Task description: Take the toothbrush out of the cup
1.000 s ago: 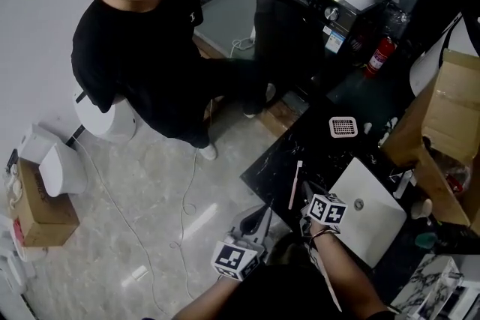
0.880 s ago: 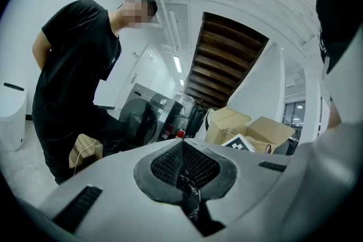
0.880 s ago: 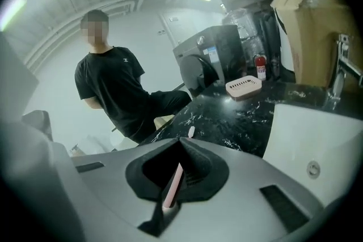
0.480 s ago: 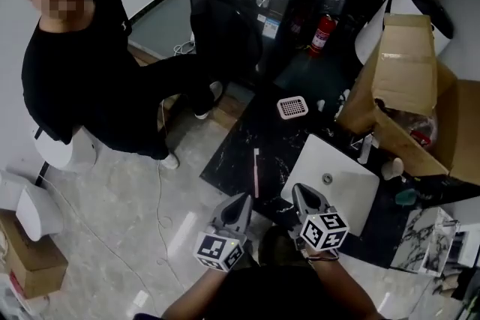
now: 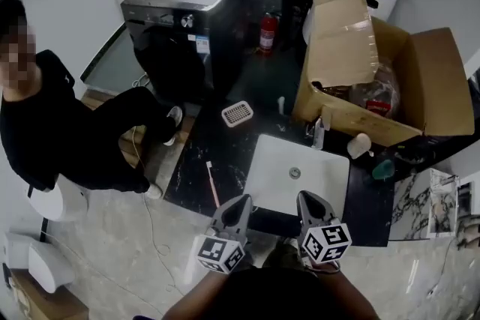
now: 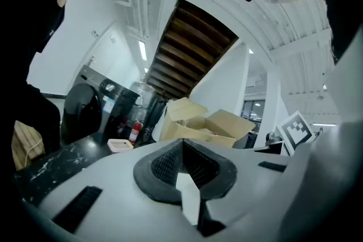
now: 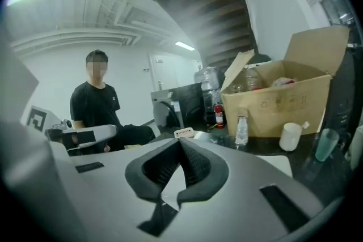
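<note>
Black stone counter (image 5: 225, 154) runs across the middle of the head view, with a white sink (image 5: 296, 176) set into it. The toothbrush (image 5: 212, 183) lies flat on the counter just left of the sink, outside any cup. It is well apart from the white cup (image 5: 358, 145), which stands at the sink's upper right, in front of the cardboard box (image 5: 420, 79). The left gripper (image 5: 243, 199) and right gripper (image 5: 304, 195) sit side by side low in the frame, pointing at the sink's near edge. A person in black (image 5: 52, 131) is at the left edge.

In the left gripper view, the ribbed pads (image 6: 167, 164) meet at their tips with nothing between them.

In the right gripper view, the jaws are likewise pressed together and empty. The white cup (image 7: 291, 136) stands at the right of the frame.
</note>
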